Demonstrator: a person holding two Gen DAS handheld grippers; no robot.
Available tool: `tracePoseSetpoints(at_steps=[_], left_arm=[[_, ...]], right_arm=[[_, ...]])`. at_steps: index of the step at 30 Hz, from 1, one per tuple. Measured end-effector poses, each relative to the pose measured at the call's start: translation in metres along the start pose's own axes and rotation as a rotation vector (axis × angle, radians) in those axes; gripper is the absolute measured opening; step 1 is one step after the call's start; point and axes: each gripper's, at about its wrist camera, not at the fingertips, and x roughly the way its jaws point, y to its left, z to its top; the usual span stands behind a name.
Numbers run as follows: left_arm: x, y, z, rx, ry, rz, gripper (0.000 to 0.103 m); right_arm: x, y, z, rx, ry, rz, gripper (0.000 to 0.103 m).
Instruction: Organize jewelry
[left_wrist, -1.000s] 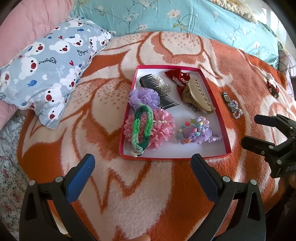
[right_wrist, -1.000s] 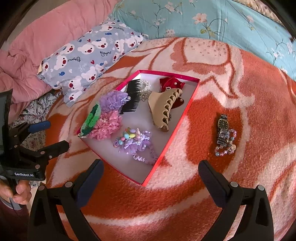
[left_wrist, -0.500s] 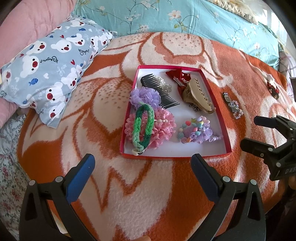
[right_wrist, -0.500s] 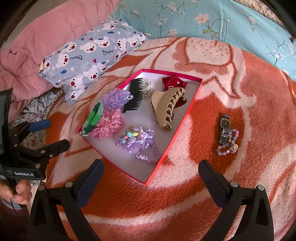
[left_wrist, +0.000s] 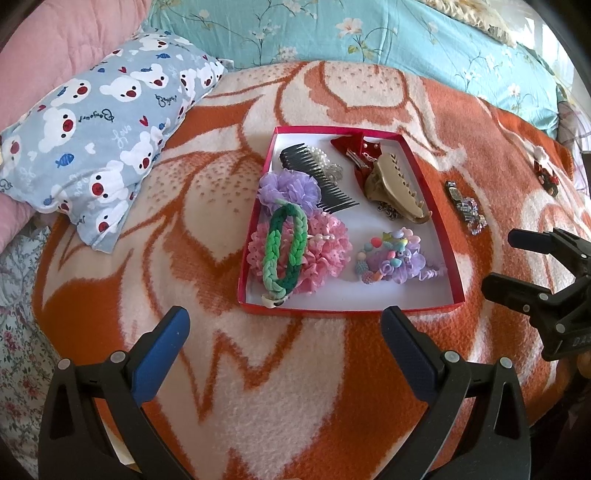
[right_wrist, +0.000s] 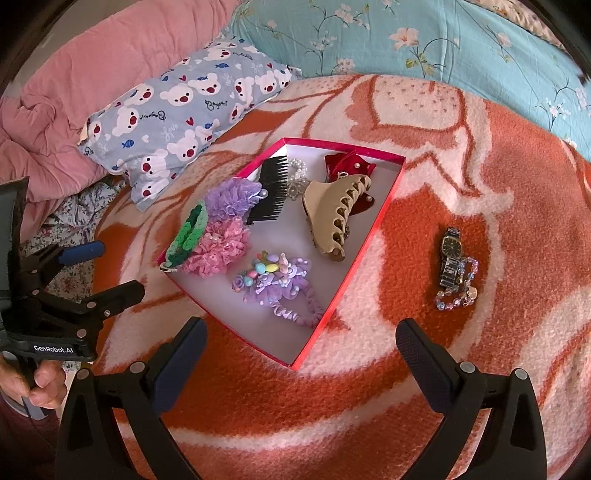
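Observation:
A red-rimmed shallow box (left_wrist: 421, 177) (right_wrist: 384, 199) lies on the orange blanket and holds hair accessories: a black comb (left_wrist: 321, 177), purple and pink scrunchies, a green braided band (left_wrist: 284, 251), a beige claw clip (right_wrist: 340, 214) and a beaded purple tie (right_wrist: 277, 284). A wristwatch (right_wrist: 450, 254) and a bead bracelet (right_wrist: 458, 291) lie on the blanket right of the box, also in the left wrist view (left_wrist: 465, 206). A small red clip (left_wrist: 546, 177) lies at the far right. My left gripper (left_wrist: 284, 332) is open in front of the box. My right gripper (right_wrist: 301, 343) is open near the box's front corner.
A bear-print pillow (left_wrist: 96, 129) lies left of the box, a pink quilt (right_wrist: 74, 88) behind it, and a floral blue pillow (left_wrist: 351, 33) at the back. The bed's edge drops off at the left (left_wrist: 18, 332).
Both grippers shifted slightly, so the box sits a little further right in the views. Nothing was picked up or released.

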Motion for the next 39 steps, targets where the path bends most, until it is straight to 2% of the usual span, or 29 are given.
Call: tracePoseSetpoints(at_steps=[39], left_arm=[[0.002,-0.0005,0.0003,-0.009,-0.008,0.007,0.103]], right_arm=[[-0.0002,-0.0008,0.0014,0.0,-0.001,0.005,0.103]])
